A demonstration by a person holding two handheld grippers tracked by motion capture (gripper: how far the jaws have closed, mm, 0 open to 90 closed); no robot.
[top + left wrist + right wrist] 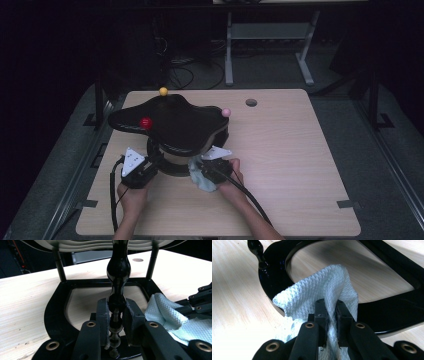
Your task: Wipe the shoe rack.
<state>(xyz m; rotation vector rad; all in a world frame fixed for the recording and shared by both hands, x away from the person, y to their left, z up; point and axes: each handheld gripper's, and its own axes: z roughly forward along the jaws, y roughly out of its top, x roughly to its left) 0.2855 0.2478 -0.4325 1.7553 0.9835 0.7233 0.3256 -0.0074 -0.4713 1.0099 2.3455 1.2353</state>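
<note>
Left gripper (116, 322) clamped on stand's black post (118, 277), centre frame; right gripper (331, 315) pinching white cloth (322, 292) against stand base (387, 312), lower centre.

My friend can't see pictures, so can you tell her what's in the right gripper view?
The right gripper has its two black jaws shut on a bunched white waffle-weave cloth. The cloth lies against the glossy black base frame of a stand, which sits on a light wooden table. A thin black post rises from the frame's far corner.
</note>
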